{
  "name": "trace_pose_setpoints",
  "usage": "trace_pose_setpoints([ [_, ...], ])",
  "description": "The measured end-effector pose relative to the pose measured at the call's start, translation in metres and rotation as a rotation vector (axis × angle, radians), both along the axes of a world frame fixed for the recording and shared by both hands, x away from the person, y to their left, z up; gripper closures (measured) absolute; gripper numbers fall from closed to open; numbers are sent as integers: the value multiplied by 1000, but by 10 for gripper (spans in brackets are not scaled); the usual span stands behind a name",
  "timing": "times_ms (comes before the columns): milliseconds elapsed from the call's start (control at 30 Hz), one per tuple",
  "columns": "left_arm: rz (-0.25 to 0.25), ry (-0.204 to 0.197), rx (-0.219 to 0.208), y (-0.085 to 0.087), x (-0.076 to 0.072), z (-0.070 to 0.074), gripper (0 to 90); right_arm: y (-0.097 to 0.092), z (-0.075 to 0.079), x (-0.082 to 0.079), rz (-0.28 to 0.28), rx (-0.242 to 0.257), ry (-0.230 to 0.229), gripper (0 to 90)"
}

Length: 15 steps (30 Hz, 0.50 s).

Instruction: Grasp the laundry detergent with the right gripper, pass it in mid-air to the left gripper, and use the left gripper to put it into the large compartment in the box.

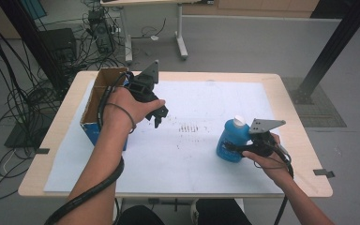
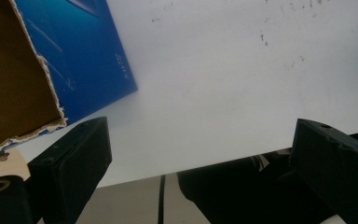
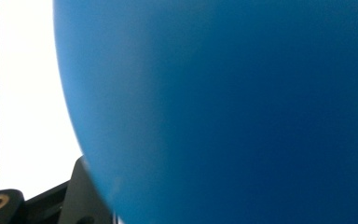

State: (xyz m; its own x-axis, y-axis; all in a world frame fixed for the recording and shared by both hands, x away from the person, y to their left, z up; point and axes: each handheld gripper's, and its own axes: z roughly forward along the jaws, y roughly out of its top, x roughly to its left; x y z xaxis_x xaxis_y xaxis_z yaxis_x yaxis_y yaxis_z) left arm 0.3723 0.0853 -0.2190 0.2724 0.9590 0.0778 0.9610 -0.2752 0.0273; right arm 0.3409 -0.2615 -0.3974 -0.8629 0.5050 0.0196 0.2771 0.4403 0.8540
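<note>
Right gripper [image 1: 238,149]: my jaws are clamped on the blue bottle [image 1: 229,140], low on its body, at the lower right of the high view.
Blue bottle: upright on the white sheet [image 1: 192,154] of the desk [image 1: 290,108], white cap up; up close in my right gripper view [image 3: 223,112].
Left gripper [image 1: 159,114]: my jaws stand wide apart with nothing between them, held over the sheet at centre left.
Cardboard box [image 1: 104,86]: open, blue-sided, just beside my left hand; its torn edge is at upper left of my left gripper view [image 2: 93,60].
</note>
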Motion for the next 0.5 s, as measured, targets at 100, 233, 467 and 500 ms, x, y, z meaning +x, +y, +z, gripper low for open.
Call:
trace_pose_setpoints([
  [100, 1, 0, -1, -1, 1, 0, 59, 0, 0, 0, 2, 1, 0, 429],
  [233, 1, 1, -1, -1, 1, 0, 59, 0, 0, 0, -1, 4, -2, 432],
  [467, -2, -1, 2, -1, 1, 0, 59, 0, -1, 0, -1, 6, -2, 439],
  [500, -2, -1, 2, -1, 1, 0, 59, 0, 0, 0, -1, 5, -2, 440],
])
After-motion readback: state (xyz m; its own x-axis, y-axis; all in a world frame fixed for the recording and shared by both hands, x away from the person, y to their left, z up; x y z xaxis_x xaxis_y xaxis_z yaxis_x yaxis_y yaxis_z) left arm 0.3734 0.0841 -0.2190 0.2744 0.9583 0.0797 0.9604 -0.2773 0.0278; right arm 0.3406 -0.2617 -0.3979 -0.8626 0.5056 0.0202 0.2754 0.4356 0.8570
